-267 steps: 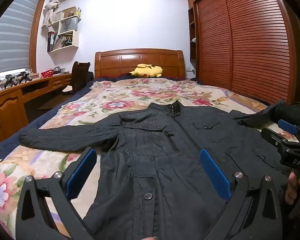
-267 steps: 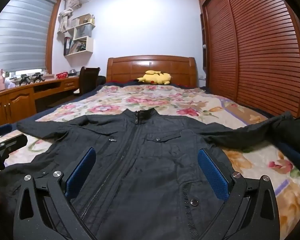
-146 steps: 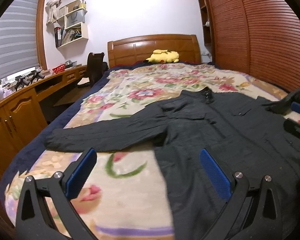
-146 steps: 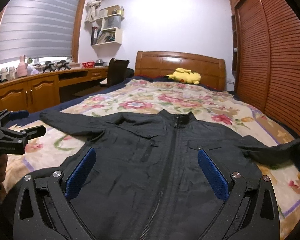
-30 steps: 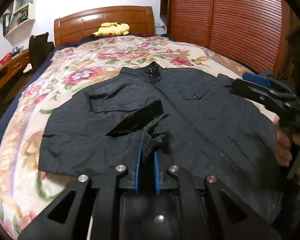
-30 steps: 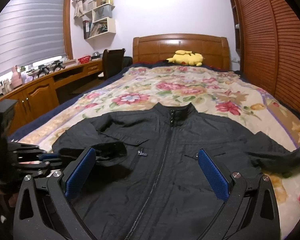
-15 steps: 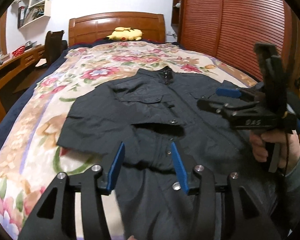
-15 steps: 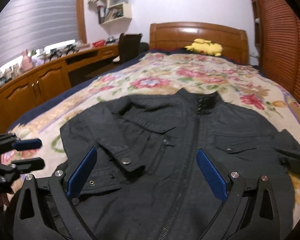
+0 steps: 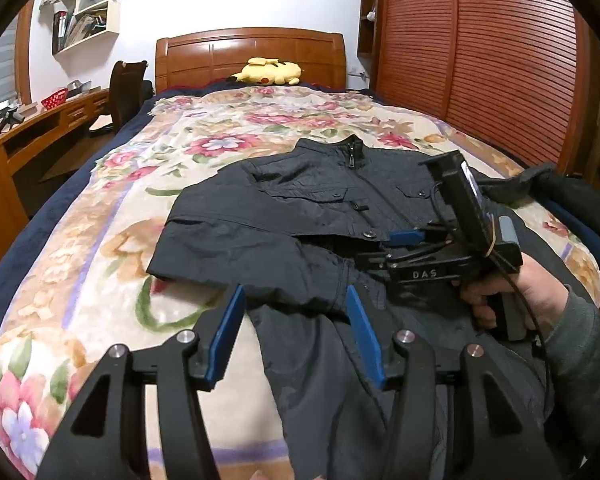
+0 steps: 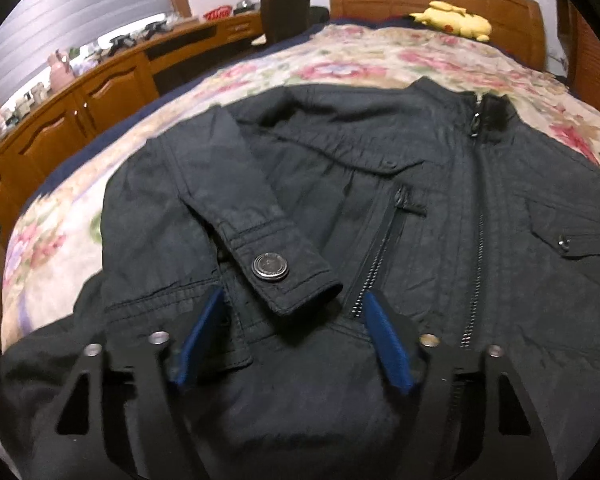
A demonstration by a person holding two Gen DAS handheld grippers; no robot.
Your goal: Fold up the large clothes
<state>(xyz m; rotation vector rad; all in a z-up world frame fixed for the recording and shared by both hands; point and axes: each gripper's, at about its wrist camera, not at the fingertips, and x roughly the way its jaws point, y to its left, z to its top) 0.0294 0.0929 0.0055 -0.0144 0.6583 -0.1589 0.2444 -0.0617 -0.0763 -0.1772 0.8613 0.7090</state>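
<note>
Jacket [image 10: 440, 184] cloth sits between the right gripper [image 10: 292, 336] jaws, low in the middle of the right wrist view. Those jaws have just been closing, but the blue pads do not press on anything, so they are open. The sleeve cuff [image 10: 284, 272], with its round metal snap [image 10: 270, 267], lies just past the pads, folded across the front of the jacket. The zipper [image 10: 476, 240] runs up the right side of that view to the collar.

The left gripper [image 9: 296, 332] is low in the middle of the left wrist view. Its jaws have just been opening and now stand apart with nothing held. The bottom edge of the folded sleeve lies just beyond the pads.

At the right of that view a hand [image 9: 512, 292] in a grey sleeve holds the right gripper low over the jacket.

The dark jacket lies flat on the bed [image 9: 100, 240], front side up, on a flowery blanket. Its other sleeve stretches off toward the right edge of the left wrist view.

Farther back a yellow soft toy [image 9: 268, 72] rests by the wooden headboard [image 9: 248, 52]. A wooden surface [image 10: 80, 100] runs along the left side of the frame. A slatted wooden wardrobe [image 9: 480, 60] fills the upper right.
</note>
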